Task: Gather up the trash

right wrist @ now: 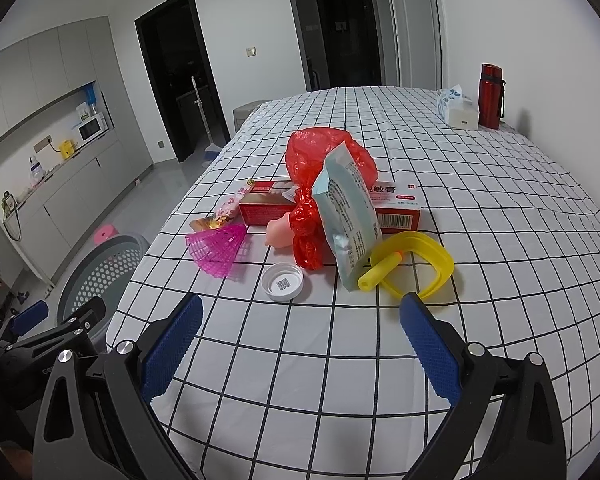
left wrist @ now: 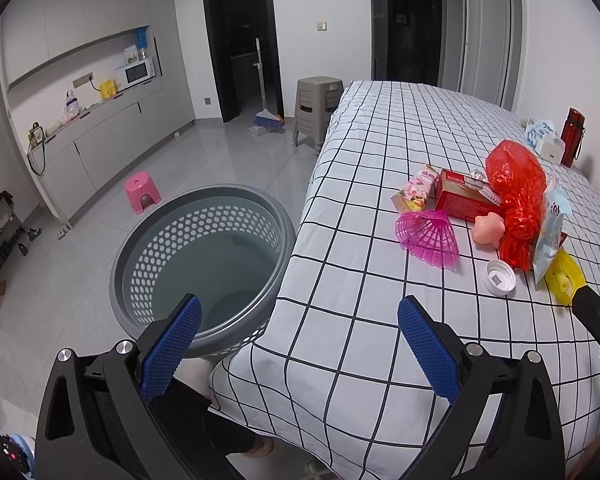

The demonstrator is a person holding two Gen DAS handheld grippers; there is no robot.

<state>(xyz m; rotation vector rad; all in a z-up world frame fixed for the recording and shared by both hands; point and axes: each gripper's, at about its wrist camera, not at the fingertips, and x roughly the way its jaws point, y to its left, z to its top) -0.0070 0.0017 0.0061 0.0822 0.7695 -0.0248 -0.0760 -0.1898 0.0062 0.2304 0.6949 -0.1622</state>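
Both grippers are spread wide and carry nothing: the left gripper [left wrist: 300, 320] hangs over the table edge, the grey perforated plastic basket [left wrist: 204, 264] at its ten o'clock — handy for dropping. The right gripper [right wrist: 300, 320] faces the trash heap — white round bottle cap [right wrist: 282, 281] at twelve o'clock, crumpled red plastic bag [right wrist: 316, 184] beyond — on the checked tablecloth [right wrist: 480, 220].

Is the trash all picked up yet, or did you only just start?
Only just starting. The grey basket beside the table looks empty. Both the left gripper and right gripper have open jaws holding nothing. The red plastic bag, white cap and pink mesh piece remain on the table.
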